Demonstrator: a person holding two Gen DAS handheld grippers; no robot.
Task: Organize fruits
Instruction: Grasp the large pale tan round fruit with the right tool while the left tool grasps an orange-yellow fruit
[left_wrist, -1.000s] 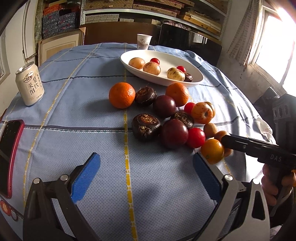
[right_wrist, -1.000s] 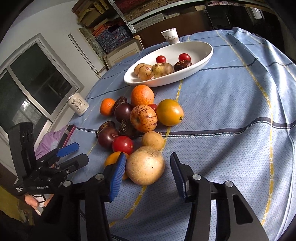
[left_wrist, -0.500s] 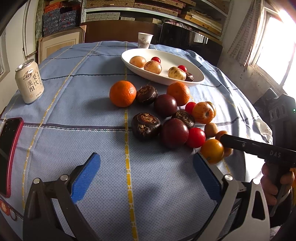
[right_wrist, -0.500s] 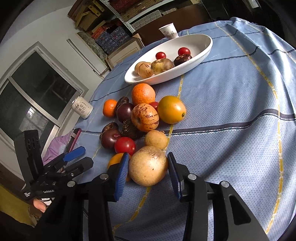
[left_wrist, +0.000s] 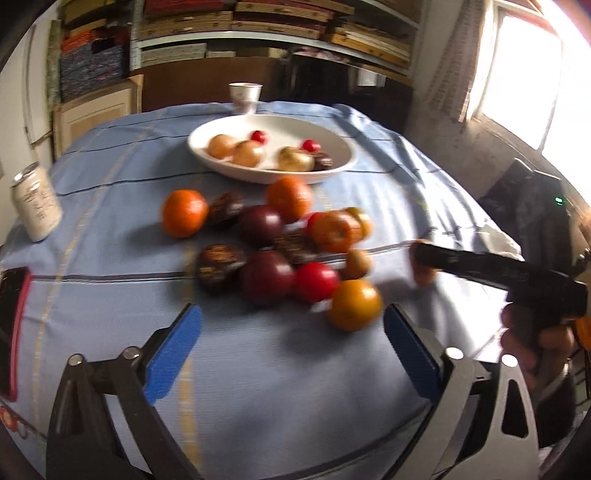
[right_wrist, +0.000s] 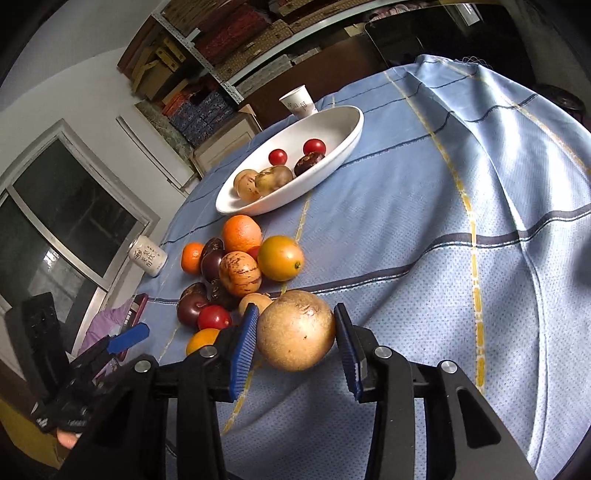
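Observation:
My right gripper (right_wrist: 295, 334) is shut on a tan round fruit (right_wrist: 295, 329) and holds it above the blue tablecloth. A pile of fruit lies beyond it: oranges (right_wrist: 242, 233), a yellow-orange fruit (right_wrist: 280, 257), a speckled fruit (right_wrist: 239, 273), dark plums and red tomatoes (right_wrist: 213, 318). The white oval bowl (right_wrist: 343, 142) holds several fruits. My left gripper (left_wrist: 291, 341) is open and empty, near the front of the pile (left_wrist: 273, 251). The bowl also shows in the left wrist view (left_wrist: 340, 146), as does the right gripper (left_wrist: 421, 256).
A drink can (left_wrist: 35, 206) stands at the left and a red phone (left_wrist: 13, 325) lies at the left edge. A paper cup (left_wrist: 244, 96) stands behind the bowl. The can also shows in the right wrist view (right_wrist: 147, 255). Shelves stand behind the table.
My right gripper has closed on the tan fruit and lifted it off the cloth. The left gripper has shifted, with the view now blurred.

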